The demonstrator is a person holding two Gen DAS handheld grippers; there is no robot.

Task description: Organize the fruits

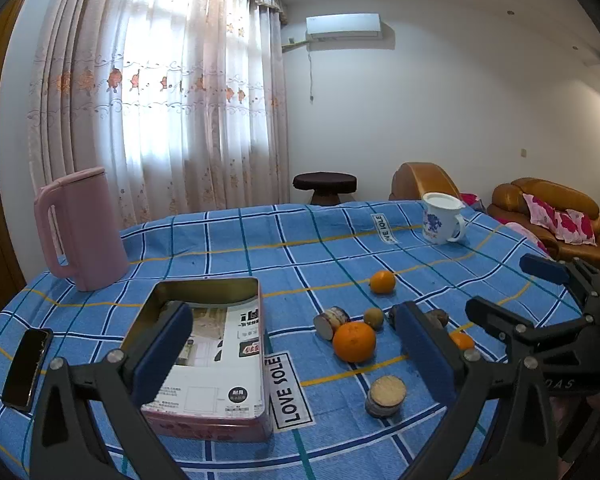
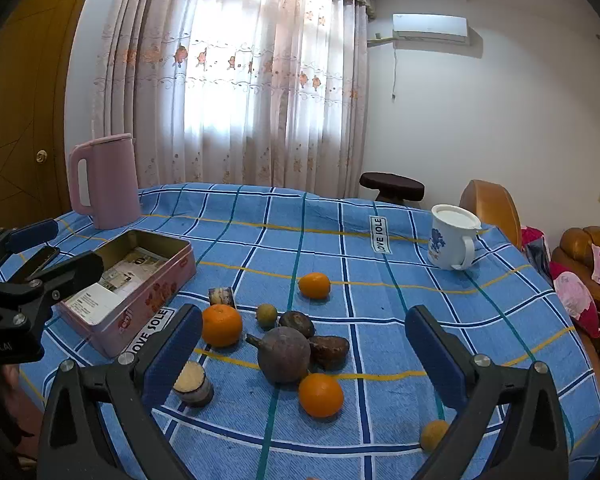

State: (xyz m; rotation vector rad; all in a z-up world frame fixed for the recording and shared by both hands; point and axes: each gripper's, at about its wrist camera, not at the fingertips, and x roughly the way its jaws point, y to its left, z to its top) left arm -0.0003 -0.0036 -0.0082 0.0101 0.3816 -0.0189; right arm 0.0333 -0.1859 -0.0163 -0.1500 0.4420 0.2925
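Note:
Fruit lies scattered on the blue checked tablecloth (image 2: 380, 300): a big orange (image 1: 354, 341) (image 2: 221, 325), a second orange (image 2: 321, 395), a far orange (image 1: 382, 281) (image 2: 314, 285), a dark round fruit (image 2: 284, 354), two dark brown pieces (image 2: 329, 351), a small greenish fruit (image 1: 373, 317) (image 2: 267, 315), a small yellow one (image 2: 434, 434) and cut cane stubs (image 1: 385, 395) (image 2: 193, 383). An open pink tin (image 1: 216, 360) (image 2: 128, 292) holds paper. My left gripper (image 1: 296, 356) is open above the tin's right side. My right gripper (image 2: 304, 354) is open, hovering around the dark fruit without touching it.
A pink kettle (image 1: 80, 228) (image 2: 104, 180) stands at the back left, a white mug (image 1: 442, 218) (image 2: 454, 236) at the back right. A black phone (image 1: 26, 368) lies left of the tin. Sofas (image 1: 552, 216) stand beyond the table's right edge.

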